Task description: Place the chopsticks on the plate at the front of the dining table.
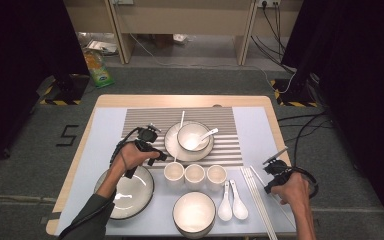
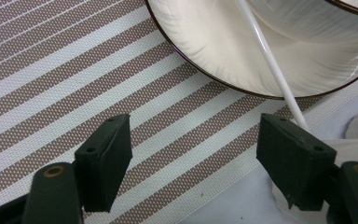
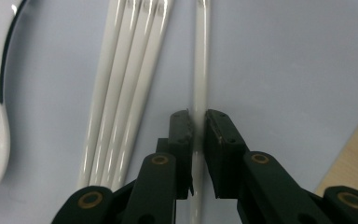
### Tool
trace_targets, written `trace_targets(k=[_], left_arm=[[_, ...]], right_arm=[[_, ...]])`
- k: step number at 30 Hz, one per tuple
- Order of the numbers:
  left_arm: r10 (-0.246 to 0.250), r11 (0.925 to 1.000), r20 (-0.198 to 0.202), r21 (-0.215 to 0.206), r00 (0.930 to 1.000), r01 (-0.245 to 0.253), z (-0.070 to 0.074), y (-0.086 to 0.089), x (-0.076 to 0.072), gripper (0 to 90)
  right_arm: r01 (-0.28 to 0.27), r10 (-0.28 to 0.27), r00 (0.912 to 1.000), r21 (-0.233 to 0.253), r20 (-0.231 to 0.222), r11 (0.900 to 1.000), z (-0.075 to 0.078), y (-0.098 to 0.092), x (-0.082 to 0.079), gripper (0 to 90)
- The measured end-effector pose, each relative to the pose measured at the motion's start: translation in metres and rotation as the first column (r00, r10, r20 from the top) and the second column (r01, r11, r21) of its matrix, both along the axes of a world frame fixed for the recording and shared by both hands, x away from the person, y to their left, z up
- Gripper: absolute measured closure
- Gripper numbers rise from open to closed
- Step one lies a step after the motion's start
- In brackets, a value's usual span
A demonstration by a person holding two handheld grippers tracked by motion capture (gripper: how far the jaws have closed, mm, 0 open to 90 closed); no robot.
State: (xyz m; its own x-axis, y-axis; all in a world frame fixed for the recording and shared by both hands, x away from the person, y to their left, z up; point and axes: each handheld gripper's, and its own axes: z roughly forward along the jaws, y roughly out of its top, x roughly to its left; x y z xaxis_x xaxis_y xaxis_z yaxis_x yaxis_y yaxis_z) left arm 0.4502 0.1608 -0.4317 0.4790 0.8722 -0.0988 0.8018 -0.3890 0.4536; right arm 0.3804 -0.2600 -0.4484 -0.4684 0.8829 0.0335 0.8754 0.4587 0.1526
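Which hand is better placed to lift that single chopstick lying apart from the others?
Right: the right gripper has its jaws closed on the single chopstick, while the left gripper hangs open over the striped mat.

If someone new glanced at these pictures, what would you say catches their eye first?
Probably the right gripper, its jaws closed on a single white chopstick lying apart from the bundle of chopsticks on the pale blue mat. Next, the left gripper held wide open over the striped placemat, beside the plate that carries a bowl.
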Motion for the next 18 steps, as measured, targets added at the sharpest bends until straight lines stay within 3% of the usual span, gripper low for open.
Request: trace_targets(k=[4,7,10,15,18], left_arm=[[0.002,1.0,0.0,0.0,1.0,-0.002,0.0,0.002,0.0,26.1],[0.007,1.0,0.001,-0.002,1.0,-0.007,-0.001,0.005,0.0,26.0],[0.01,0.9999,0.0,-0.003,0.9999,-0.01,-0.001,0.008,0.0,26.0],[0.018,0.9998,0.003,-0.006,0.9998,-0.018,0.0,0.011,0.0,26.0],[0.018,0.9998,0.004,-0.006,0.9998,-0.018,0.0,0.012,0.0,26.0]], right_arm=[[-0.01,0.011,0.9994,-0.036,0.031,0.999,0.001,0.01,0.009,77.1],[-0.01,0.011,0.9998,-0.051,0.018,0.999,-0.001,0.017,0.015,79.1],[0.026,-0.025,0.9996,-0.059,0.017,0.998,-0.001,0.019,0.021,83.4],[0.105,-0.105,0.9939,-0.011,-0.033,0.994,0.0,0.012,0.029,84.1],[0.181,-0.179,0.9825,0.042,-0.052,0.983,-0.001,0.002,0.034,84.1]])
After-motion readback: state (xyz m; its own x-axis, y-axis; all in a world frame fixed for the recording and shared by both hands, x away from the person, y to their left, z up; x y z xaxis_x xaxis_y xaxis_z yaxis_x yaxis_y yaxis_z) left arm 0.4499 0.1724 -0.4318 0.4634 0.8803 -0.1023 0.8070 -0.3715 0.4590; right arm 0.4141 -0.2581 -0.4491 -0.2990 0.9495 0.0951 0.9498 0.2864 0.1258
